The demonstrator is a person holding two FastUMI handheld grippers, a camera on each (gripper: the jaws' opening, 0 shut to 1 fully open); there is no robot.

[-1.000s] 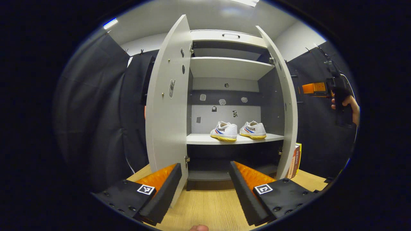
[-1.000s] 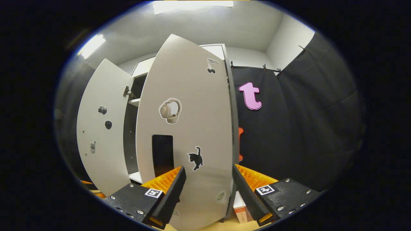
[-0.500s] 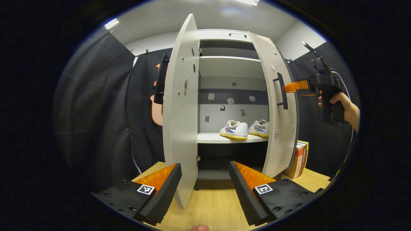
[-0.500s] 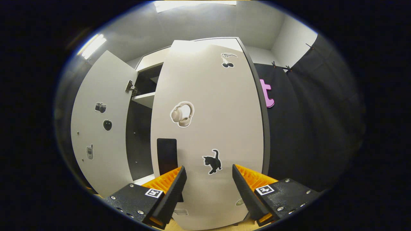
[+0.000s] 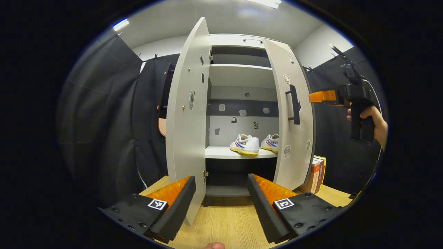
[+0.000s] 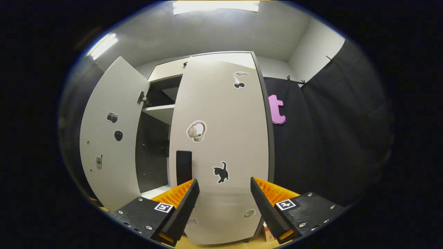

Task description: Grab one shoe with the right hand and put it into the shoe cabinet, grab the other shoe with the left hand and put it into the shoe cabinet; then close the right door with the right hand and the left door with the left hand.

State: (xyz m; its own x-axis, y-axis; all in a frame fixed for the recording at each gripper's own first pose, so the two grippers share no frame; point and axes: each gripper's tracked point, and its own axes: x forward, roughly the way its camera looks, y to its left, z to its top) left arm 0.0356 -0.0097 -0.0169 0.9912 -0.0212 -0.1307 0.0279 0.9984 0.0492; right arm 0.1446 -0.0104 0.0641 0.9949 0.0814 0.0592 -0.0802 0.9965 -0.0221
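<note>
Two white shoes, one (image 5: 245, 144) in front and the other (image 5: 271, 142) partly behind the right door, stand side by side on the cabinet's middle shelf (image 5: 221, 153). The left door (image 5: 187, 114) stands wide open. The right door (image 5: 292, 117) is swung about halfway shut. My left gripper (image 5: 221, 204) is open in front of the cabinet, touching nothing. In the right gripper view my right gripper (image 6: 225, 204) is open facing the right door's outer face (image 6: 221, 138), beside its black handle (image 6: 183, 167). In the left gripper view a hand (image 5: 372, 116) holds the right gripper (image 5: 318, 96) just outside that door.
Upright books (image 5: 317, 173) stand against the cabinet's right side. The cabinet rests on a wooden surface (image 5: 225, 224). An upper shelf (image 5: 238, 74) is bare. Black cloth walls close in on both sides. The left door (image 6: 110, 135) carries small stickers.
The right door has swung from fully open to about half shut, now covering part of the right-hand shoe. The right gripper followed the door, then sits a little farther from it.
</note>
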